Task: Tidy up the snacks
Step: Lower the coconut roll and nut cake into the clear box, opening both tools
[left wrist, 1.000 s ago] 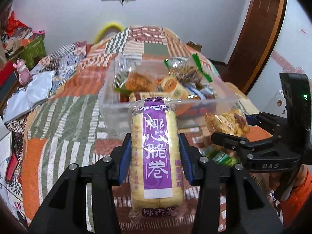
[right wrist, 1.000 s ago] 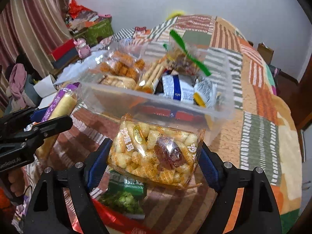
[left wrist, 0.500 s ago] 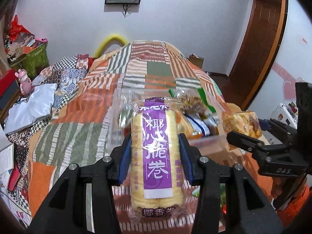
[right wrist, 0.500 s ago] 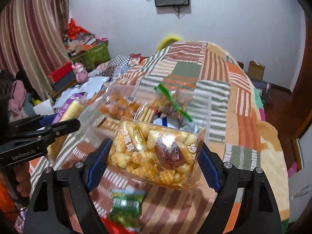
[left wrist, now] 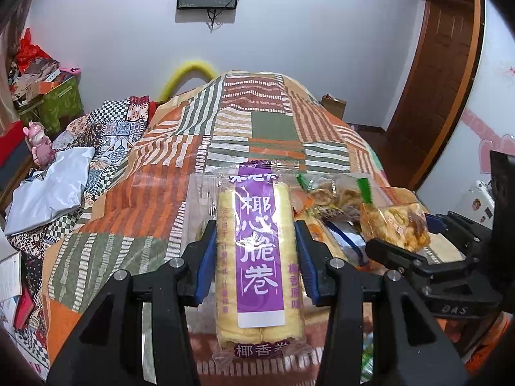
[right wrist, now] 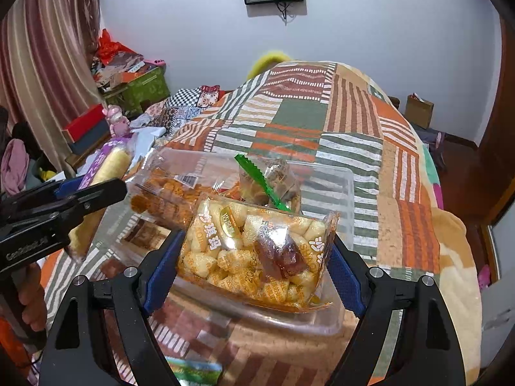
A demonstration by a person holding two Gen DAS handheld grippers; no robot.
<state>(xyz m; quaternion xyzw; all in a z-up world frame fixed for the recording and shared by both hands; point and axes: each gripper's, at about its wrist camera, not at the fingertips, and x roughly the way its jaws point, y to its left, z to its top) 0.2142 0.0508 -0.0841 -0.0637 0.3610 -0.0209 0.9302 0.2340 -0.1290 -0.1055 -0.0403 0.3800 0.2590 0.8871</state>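
Gripping a purple-labelled roll pack (left wrist: pixel 257 257), the left gripper (left wrist: pixel 256 257) is closed narrowly on it; the right gripper (right wrist: pixel 254 257), jaws wide, clamps a puff bag (right wrist: pixel 254 251). Just beyond both, a clear bin (right wrist: pixel 341 186) holds assorted snack packets (right wrist: pixel 167 193).

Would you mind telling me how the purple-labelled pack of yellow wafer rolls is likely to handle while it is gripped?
The wafer roll pack keeps straight between the left gripper pads, so it is probably fairly stiff. Its glossy film looks slippery. The rolls inside are likely light and brittle, so hard squeezing may crush them.
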